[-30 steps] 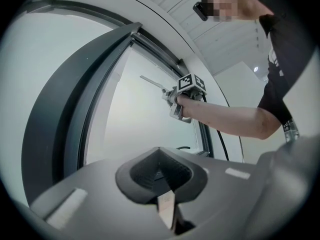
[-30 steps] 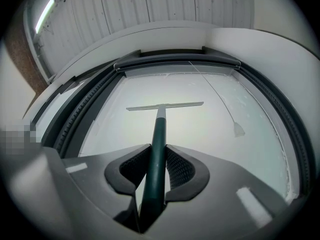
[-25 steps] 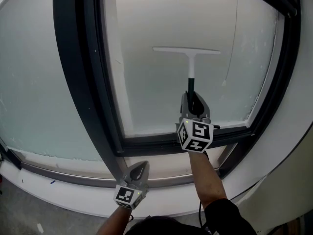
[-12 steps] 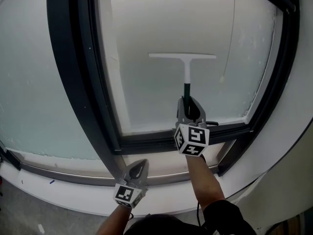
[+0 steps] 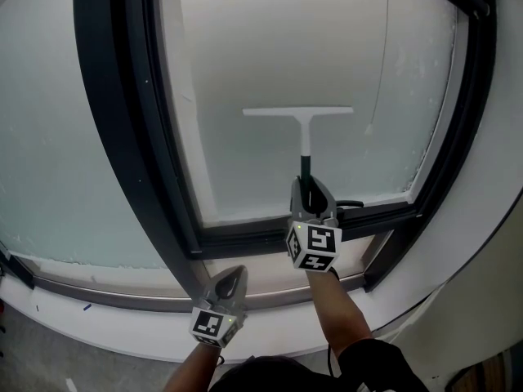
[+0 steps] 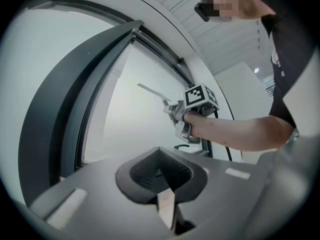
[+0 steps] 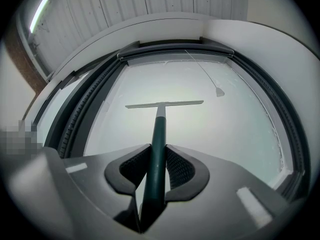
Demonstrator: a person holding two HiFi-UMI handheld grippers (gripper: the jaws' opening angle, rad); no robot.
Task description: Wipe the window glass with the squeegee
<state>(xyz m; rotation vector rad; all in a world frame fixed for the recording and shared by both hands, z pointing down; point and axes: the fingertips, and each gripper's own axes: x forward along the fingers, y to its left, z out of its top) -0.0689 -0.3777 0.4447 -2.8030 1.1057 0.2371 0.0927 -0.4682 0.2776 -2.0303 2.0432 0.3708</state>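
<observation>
Squeegee (image 5: 304,133) handle's base — inside right tool (image 5: 306,183)

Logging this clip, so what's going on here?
A person is wiping the window glass with a squeegee. The right tongs are shut on its dark handle, with the blade level against the pane. The left tongs are shut and empty, low beneath the dark window frame.

White T-shaped squeegee (image 5: 303,133) lies against the frosted window glass (image 5: 270,47), mid-pane, its handle running down between the jaws of my right gripper (image 5: 308,184), just above the dark bottom frame rail (image 5: 245,239). A thin pull cord (image 5: 378,80) hangs right of the blade. My left gripper (image 5: 233,278) sits lower left, before the pale sill (image 5: 122,317).
</observation>
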